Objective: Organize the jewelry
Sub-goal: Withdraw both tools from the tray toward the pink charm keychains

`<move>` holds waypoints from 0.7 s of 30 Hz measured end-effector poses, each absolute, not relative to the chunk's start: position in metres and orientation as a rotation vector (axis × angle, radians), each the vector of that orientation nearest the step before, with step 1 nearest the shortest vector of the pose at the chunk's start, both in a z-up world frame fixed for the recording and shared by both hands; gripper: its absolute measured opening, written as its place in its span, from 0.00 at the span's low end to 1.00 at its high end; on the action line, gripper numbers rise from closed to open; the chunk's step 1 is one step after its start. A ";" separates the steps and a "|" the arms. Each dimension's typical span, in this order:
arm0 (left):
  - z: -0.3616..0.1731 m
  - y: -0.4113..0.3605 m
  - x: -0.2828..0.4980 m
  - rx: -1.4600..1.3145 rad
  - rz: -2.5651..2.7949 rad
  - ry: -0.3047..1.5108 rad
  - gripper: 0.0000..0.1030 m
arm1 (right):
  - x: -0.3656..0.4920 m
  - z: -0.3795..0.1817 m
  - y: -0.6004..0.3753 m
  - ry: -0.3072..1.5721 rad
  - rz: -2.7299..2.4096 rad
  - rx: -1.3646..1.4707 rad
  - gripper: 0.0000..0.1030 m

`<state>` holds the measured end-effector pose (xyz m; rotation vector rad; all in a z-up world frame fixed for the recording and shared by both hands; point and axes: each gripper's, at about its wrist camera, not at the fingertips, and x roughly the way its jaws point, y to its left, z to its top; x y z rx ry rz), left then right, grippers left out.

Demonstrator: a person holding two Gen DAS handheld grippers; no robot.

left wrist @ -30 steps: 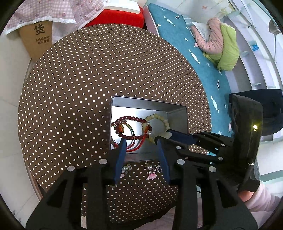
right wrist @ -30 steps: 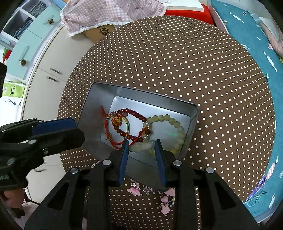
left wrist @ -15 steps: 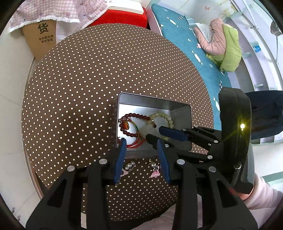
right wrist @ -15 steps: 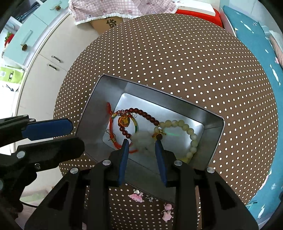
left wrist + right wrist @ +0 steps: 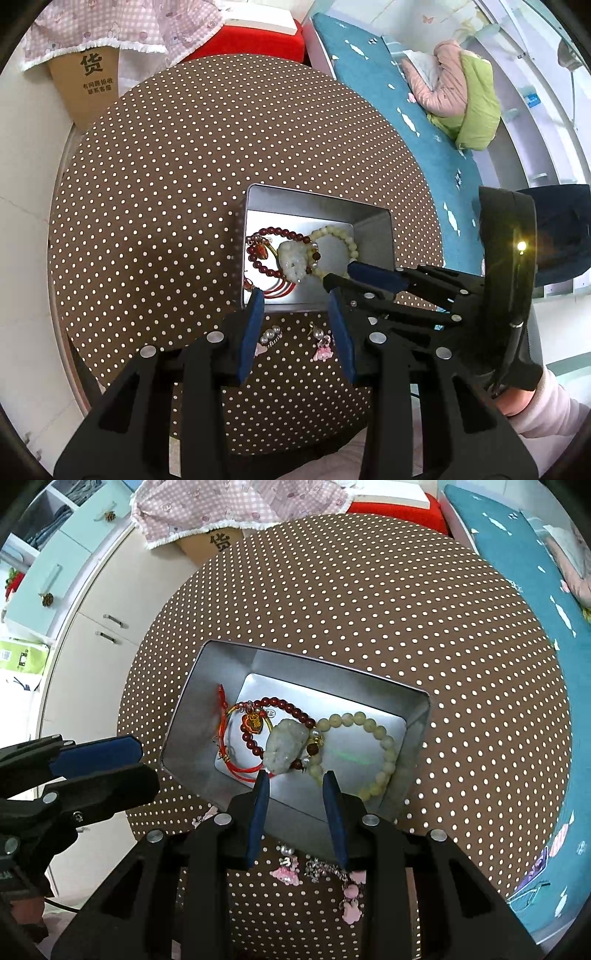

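Note:
A silver metal tin point(image 5: 373, 214) point(image 5: 229, 653) sits on the polka-dot table. In it lie a dark red bead bracelet point(image 5: 286, 706) point(image 5: 275, 232), a red cord bracelet point(image 5: 225, 753), a pale green bead bracelet point(image 5: 384, 742) point(image 5: 345, 236) and a pale jade pendant point(image 5: 282, 744) point(image 5: 293, 260). My right gripper point(image 5: 295, 775) is open and empty just above the tin's near wall, behind the pendant. My left gripper point(image 5: 295, 293) is open and empty over the tin's near edge. Pearl and pink earrings point(image 5: 321, 345) point(image 5: 286, 866) lie on the table in front of the tin.
The round brown polka-dot table point(image 5: 221, 147) has a cardboard box point(image 5: 88, 85) and pink cloth behind it. A teal bed point(image 5: 388, 92) lies on the right. White cabinets point(image 5: 85, 635) stand on the left in the right wrist view.
My right gripper let go of the jade pendant, which now lies in the tin, and pulled back and up. My left gripper drew back slightly.

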<state>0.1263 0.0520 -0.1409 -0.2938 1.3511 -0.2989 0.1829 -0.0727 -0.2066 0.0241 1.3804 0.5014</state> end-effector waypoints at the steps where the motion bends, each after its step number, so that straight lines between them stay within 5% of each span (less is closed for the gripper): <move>1: -0.139 0.052 0.123 -0.292 -0.299 1.348 0.36 | 0.180 -0.205 -0.075 1.375 0.497 0.030 0.28; 21: -0.184 0.045 0.070 -0.179 -0.262 1.470 0.36 | 0.118 -0.185 -0.106 1.305 0.452 0.074 0.28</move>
